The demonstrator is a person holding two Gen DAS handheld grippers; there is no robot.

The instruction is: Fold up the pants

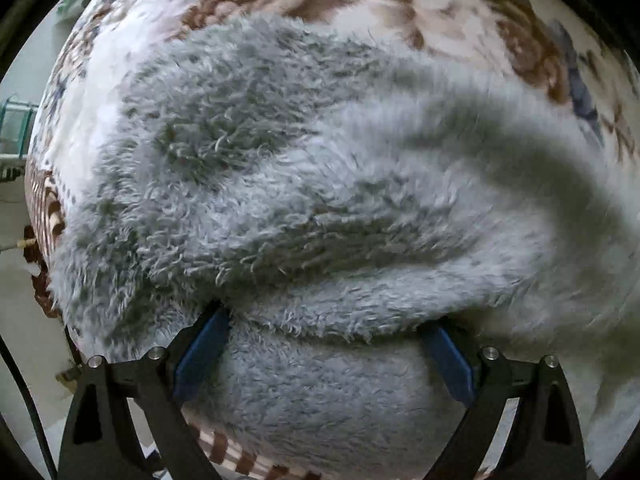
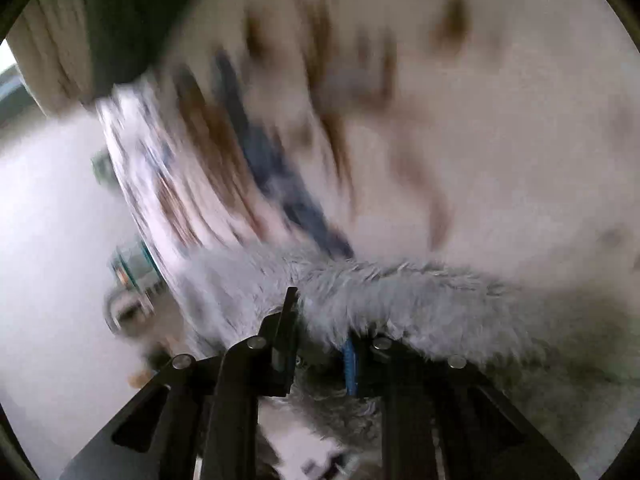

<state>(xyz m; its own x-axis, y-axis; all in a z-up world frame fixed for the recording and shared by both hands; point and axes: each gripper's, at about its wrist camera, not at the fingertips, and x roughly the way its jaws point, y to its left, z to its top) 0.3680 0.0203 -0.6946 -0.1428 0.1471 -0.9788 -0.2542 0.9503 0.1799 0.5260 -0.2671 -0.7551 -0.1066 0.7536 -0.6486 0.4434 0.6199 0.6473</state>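
Observation:
Fluffy grey fleece pants (image 1: 280, 160) lie spread over a floral blanket (image 1: 440, 8) and fill most of the left wrist view. My left gripper (image 1: 326, 316) points steeply down at them, its blue-padded fingers (image 1: 204, 352) far apart. A fold of fleece hides the tips and bulges between the fingers, with no pinch showing. In the blurred right wrist view, my right gripper (image 2: 320, 316) has its jaws close together, shut on an edge of the pants (image 2: 420, 300). The fleece drapes over the right finger and trails off to the right.
The white, brown and blue blanket (image 2: 480, 120) covers the surface under the pants. Its edge drops to a pale floor (image 1: 20, 240) on the left. A teal rack (image 1: 16, 128) stands by that edge, and it shows blurred as a teal object (image 2: 132, 264) in the right wrist view.

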